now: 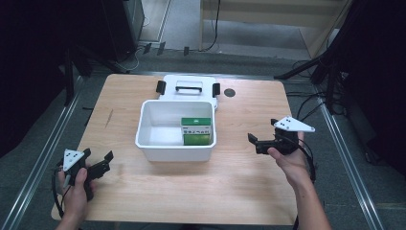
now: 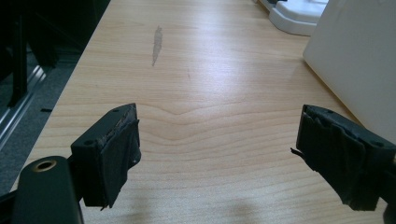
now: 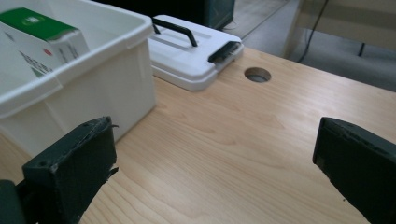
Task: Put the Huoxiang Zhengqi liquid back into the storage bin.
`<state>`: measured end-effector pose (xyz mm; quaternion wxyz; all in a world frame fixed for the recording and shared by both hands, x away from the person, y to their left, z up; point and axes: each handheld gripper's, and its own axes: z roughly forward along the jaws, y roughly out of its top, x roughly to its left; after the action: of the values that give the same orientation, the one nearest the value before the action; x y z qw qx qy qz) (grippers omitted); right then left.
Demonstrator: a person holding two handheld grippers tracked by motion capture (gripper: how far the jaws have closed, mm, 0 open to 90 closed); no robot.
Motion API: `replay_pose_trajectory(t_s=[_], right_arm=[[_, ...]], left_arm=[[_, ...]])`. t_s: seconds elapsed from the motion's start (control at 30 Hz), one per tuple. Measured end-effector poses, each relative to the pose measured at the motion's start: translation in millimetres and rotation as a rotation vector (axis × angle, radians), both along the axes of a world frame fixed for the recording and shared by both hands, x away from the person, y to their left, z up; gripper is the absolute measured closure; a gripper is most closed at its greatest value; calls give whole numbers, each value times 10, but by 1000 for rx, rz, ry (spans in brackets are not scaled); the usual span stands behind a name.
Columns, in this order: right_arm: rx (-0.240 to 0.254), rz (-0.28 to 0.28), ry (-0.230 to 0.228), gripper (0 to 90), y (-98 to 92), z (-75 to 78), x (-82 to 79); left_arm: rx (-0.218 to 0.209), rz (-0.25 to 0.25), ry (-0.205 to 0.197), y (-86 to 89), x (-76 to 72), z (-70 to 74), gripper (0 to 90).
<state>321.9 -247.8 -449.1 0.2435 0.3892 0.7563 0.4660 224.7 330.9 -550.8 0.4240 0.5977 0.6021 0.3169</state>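
A white open bin [image 1: 143, 136] stands mid-table and holds a green and white box [image 1: 196, 130] at its right side. The bin's white lid [image 1: 189, 88] with a black handle lies flat behind it. My left gripper [image 1: 98, 162] is open near the table's front left, left of the bin, nothing between its jaws. My right gripper [image 1: 262, 134] is open to the right of the bin, also holding nothing. In the right gripper view the bin [image 3: 107, 79], the box [image 3: 44, 35] and the lid [image 3: 191, 49] appear ahead on the left. The bin's wall [image 2: 359, 56] shows in the left gripper view.
The wooden table [image 1: 239, 177] has a round cable hole [image 1: 230, 92] near the back, right of the lid. A dark scuff [image 2: 157, 43] marks the wood at the left. Black stands and cables surround the table on the floor.
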Motion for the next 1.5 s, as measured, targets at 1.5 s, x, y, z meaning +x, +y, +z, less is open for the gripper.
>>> replay_pose_trajectory(t_s=[1.5], right_arm=[[74,-351,7,0,-903,-892,-908]], left_arm=[[-4,2,0,3,-1,0,140]])
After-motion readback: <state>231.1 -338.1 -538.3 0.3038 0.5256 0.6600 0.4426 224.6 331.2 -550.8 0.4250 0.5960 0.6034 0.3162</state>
